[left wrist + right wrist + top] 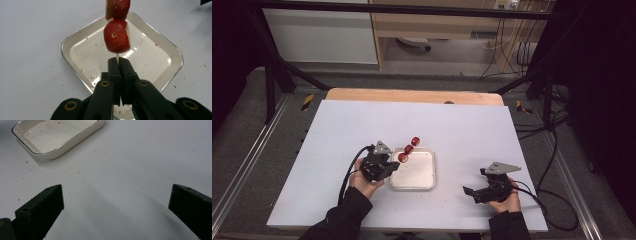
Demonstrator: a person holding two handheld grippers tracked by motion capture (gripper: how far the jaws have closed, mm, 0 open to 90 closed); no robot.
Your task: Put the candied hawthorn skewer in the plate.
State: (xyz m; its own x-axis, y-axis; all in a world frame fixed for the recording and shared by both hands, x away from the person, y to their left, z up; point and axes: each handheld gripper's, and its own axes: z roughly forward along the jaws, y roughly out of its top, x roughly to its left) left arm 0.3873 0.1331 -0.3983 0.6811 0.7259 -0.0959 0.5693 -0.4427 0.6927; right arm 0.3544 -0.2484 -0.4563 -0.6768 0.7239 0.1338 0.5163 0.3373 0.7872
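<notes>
The left tool [117,62] is squeezed tight on the bottom of a thin stick [117,56] with red strawberries [116,36] on it. The stick points up and away, over the white tray [428,184]. The right tool [480,192] is wide open and holds nothing. It sits well apart, with bare table [472,135] between.

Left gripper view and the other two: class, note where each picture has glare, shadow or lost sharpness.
Left gripper view: the tray rim glints, and the near strawberry on the skewer is sharp. Right gripper view: soft shadows stretch from the open jaws across the table. High view: the surroundings are dark, the table bright, and the strawberries look small and soft.
</notes>
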